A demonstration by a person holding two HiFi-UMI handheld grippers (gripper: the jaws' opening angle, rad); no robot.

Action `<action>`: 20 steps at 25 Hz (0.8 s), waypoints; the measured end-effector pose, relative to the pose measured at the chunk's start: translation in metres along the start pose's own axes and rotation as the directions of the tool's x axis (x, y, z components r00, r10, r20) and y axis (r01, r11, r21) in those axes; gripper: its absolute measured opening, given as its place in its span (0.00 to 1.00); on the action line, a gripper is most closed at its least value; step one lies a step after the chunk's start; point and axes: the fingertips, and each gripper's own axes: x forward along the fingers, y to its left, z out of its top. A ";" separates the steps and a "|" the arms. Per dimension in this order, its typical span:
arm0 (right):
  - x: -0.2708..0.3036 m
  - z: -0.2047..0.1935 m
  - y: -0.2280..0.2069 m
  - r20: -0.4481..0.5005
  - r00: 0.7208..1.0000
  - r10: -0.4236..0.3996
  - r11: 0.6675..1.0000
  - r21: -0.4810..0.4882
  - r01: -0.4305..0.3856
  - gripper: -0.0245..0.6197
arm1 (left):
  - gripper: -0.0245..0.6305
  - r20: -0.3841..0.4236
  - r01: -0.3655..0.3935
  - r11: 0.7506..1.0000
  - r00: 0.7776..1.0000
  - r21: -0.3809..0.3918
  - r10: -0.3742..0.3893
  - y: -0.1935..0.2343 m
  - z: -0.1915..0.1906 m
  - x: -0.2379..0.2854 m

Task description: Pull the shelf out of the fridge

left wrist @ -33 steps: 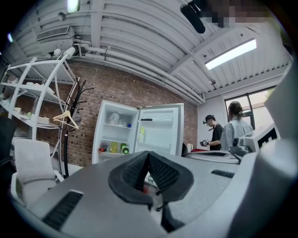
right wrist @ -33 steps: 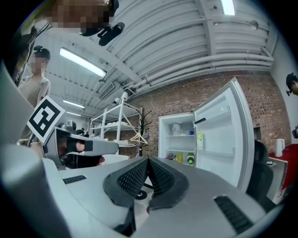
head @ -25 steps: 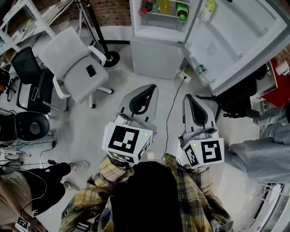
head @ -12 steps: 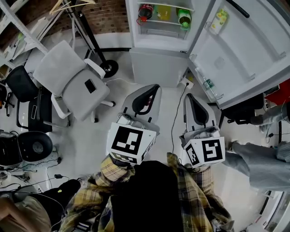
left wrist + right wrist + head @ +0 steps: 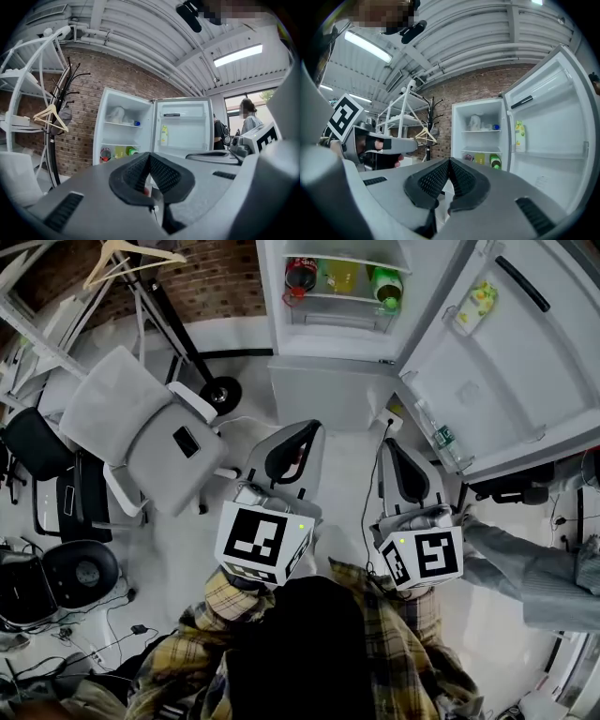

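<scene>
Head view: your left hand-held gripper (image 5: 313, 426) and right hand-held gripper (image 5: 388, 444) are both closed and empty, well short of the fridge (image 5: 323, 371) at top centre. Unless you open them, they'll only bump the shelf (image 5: 339, 300).

Left gripper view: a hasty pull could topple the bottles (image 5: 117, 152).

Right gripper view: the shelf is a thin pale ledge at centre, bottles just beneath.

Glossy white fridge (image 5: 328, 390), rough brick wall (image 5: 217, 279)

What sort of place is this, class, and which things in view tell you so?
Probably an office or lab workspace, not a home kitchen: a white swivel chair, a bare brick wall, metal shelving and an open fridge.
</scene>
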 end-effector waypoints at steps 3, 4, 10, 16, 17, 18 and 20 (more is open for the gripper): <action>0.019 -0.005 -0.006 -0.013 1.000 -0.004 1.000 -0.003 0.004 0.06 | 0.04 -0.004 -0.006 1.000 1.000 -0.016 0.006 0.016 -0.002 0.015; 0.026 -0.006 -0.009 -0.016 1.000 -0.005 1.000 -0.002 0.005 0.06 | 0.04 -0.007 -0.006 1.000 1.000 -0.020 0.006 0.020 -0.003 0.020; 0.074 -0.012 -0.031 -0.024 1.000 -0.001 1.000 -0.008 0.001 0.06 | 0.04 -0.013 -0.002 1.000 1.000 -0.023 0.002 0.047 -0.006 0.066; 0.134 0.000 -0.075 -0.005 1.000 0.015 0.999 -0.030 -0.015 0.06 | 0.04 0.004 -0.007 1.000 1.000 -0.014 0.007 0.071 0.010 0.137; 0.144 0.004 -0.083 -0.003 1.000 0.020 0.999 -0.035 -0.020 0.06 | 0.04 0.009 -0.010 1.000 1.000 -0.013 0.010 0.075 0.014 0.150; 0.154 0.007 -0.091 0.000 1.000 0.027 0.999 -0.040 -0.027 0.06 | 0.04 0.014 -0.015 1.000 1.000 -0.012 0.015 0.078 0.019 0.162; 0.171 0.013 -0.109 0.006 0.999 0.037 0.998 -0.050 -0.037 0.06 | 0.04 0.026 -0.023 1.000 0.999 -0.010 0.023 0.084 0.028 0.186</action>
